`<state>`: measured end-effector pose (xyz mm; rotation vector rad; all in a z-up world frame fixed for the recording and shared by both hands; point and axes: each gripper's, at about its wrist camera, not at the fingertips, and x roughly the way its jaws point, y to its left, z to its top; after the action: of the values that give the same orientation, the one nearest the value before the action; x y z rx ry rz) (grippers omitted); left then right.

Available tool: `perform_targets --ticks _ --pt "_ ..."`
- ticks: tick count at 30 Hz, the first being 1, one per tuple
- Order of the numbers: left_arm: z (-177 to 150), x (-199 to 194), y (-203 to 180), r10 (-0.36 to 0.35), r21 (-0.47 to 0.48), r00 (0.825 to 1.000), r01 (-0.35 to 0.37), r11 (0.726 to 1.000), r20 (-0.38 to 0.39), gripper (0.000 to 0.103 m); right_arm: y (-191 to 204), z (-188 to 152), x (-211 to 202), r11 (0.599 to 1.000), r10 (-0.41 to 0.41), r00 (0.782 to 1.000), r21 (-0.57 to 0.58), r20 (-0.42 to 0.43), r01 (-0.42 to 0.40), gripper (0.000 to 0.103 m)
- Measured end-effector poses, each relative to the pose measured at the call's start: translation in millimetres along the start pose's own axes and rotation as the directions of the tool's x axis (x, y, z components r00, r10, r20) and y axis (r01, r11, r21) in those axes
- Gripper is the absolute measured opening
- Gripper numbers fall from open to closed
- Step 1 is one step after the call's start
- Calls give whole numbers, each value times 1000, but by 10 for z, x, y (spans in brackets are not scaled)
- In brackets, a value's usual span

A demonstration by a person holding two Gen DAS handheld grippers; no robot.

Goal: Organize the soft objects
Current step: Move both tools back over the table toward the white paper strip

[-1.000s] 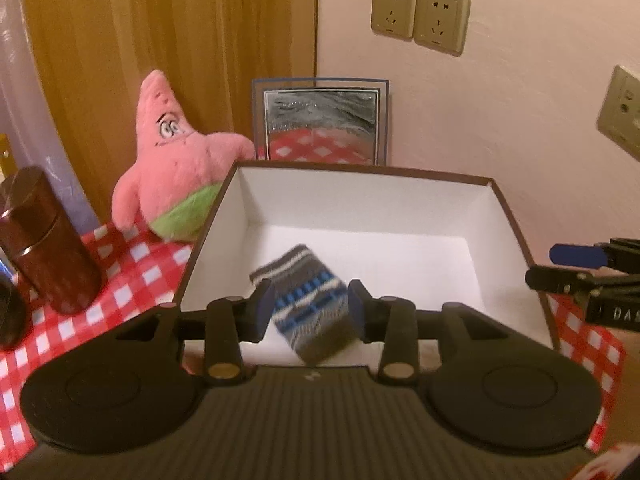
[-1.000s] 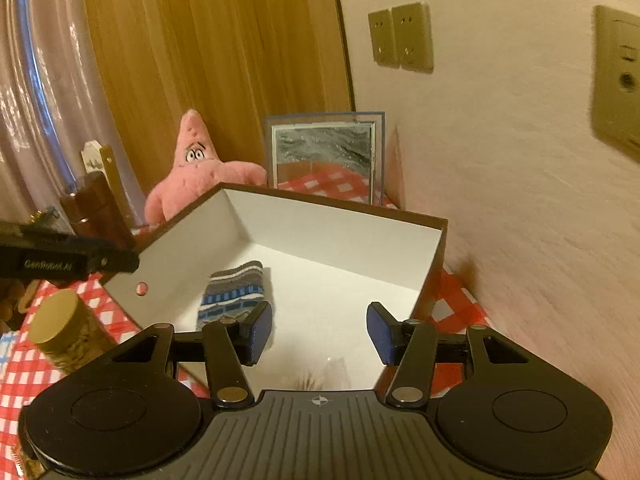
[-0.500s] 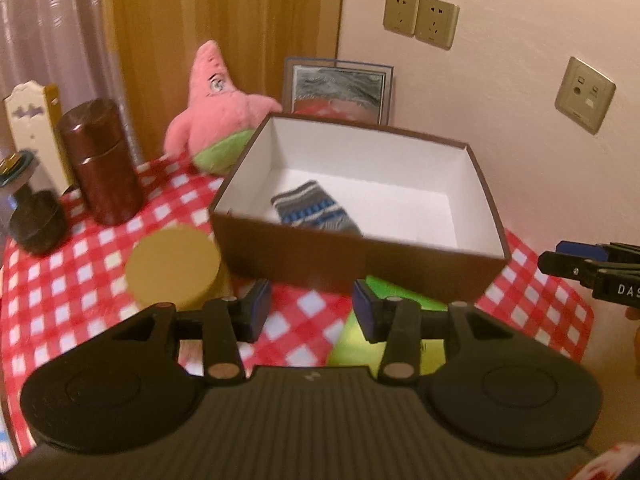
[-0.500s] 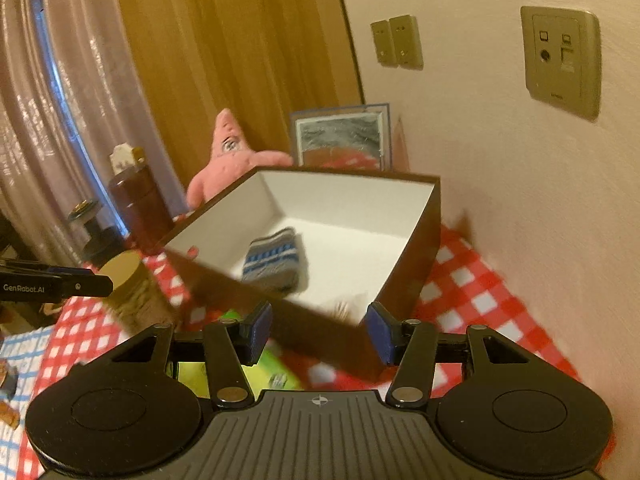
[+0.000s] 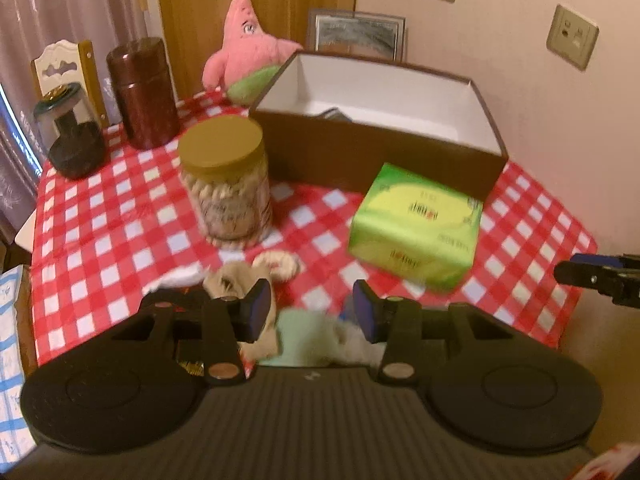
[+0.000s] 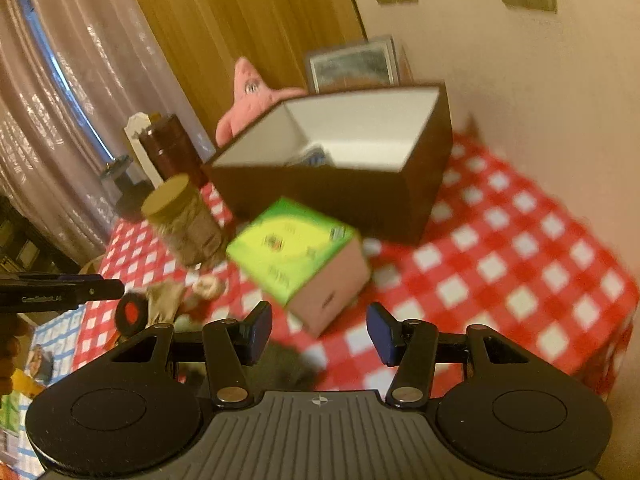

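Hovering over soft items point(image 5: 320, 340) at table's near edge, left gripper point(image 5: 308, 312) is sitting half-open, gripping nothing; right gripper point(image 6: 318, 326) likewise gaping, empty; striped sock point(image 5: 334, 114) is lying inside brown box point(image 5: 376, 152)

Warm, yellowish indoor light, rather dim, tints both views. Motion blur smears the right wrist view, softening the red-and-white checked tablecloth point(image 6: 500, 248) and the green rectangular tissue pack point(image 6: 288, 248). The left wrist view is sharper, though the near edge blurs. Fisheye bending curves the pale sheer curtain point(image 6: 60, 120); corners go black.
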<state>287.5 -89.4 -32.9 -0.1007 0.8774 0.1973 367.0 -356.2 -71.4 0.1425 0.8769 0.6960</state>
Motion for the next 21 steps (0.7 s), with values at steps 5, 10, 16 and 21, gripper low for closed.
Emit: perform_targets --ticks 5,10,16,21 --pt "-244 -21 112 -17 4 999 17 1000 -38 42 93 -334 35 996 -13 997 84 -80 20 53" --pt "-511 -11 225 -60 21 995 62 998 -79 42 253 -673 140 989 -50 987 130 -151 70 53" --pt "-724 28 315 -88 54 991 93 994 -100 42 459 -956 337 982 -94 975 142 -200 124 52" --pt "-828 62 366 -97 89 990 106 990 -104 42 576 -1122 481 970 -139 967 168 -211 176 44"
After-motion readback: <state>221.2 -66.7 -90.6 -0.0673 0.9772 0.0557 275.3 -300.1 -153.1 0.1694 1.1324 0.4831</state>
